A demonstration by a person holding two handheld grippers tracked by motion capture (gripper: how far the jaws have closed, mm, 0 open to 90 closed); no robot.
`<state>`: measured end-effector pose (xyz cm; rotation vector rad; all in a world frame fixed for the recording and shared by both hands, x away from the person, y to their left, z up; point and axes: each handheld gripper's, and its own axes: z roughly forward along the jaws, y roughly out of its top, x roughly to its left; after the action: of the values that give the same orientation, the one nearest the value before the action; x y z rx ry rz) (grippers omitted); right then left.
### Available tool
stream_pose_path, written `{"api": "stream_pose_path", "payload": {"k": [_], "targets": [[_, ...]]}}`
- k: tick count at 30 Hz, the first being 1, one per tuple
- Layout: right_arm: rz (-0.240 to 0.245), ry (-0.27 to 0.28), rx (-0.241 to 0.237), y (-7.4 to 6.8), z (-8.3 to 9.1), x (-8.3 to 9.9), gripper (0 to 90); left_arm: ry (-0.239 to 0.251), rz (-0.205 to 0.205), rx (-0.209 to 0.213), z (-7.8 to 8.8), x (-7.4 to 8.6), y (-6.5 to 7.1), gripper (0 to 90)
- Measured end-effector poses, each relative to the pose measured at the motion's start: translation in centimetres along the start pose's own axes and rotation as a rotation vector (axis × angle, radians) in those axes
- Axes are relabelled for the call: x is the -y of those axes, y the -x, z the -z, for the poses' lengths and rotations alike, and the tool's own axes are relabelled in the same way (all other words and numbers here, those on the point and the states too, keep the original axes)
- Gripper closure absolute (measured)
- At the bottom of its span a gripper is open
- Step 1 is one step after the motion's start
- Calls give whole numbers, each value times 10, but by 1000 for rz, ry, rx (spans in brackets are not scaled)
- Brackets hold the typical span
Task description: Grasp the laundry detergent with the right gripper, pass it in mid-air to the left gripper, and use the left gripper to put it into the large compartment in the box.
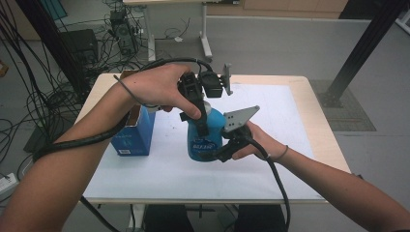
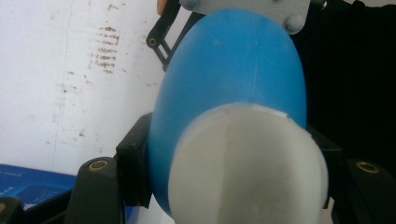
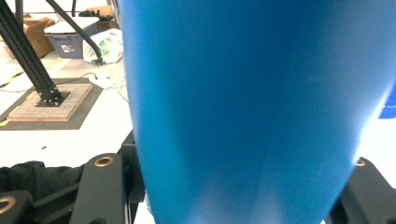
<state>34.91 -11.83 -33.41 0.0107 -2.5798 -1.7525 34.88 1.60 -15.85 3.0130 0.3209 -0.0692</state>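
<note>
White-topped table (image 1: 290, 159), blue bottle (image 1: 205, 140) upright at middle, beside blue box (image 1: 133, 137).
Long axis vertical, white cap (image 2: 247, 168) up; left gripper (image 1: 196, 104) clamped at cap end, right gripper (image 1: 227, 145) clamped on body.

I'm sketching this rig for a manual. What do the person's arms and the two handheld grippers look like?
Both forearms are bare, with no sleeves; a thin band circles the right wrist. The left gripper and right gripper are black, each trailing a thick black cable and topped by a grey three-cornered plate. Their black jaws carry brass-coloured round fittings.
</note>
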Motion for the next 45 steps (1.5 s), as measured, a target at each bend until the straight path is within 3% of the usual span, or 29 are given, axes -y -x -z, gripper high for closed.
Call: {"api": "stream_pose_path", "payload": {"k": [45], "targets": [[7,2,-7,-1,-4,-2,395,-3,12,-3,1,4,2,362]]}}
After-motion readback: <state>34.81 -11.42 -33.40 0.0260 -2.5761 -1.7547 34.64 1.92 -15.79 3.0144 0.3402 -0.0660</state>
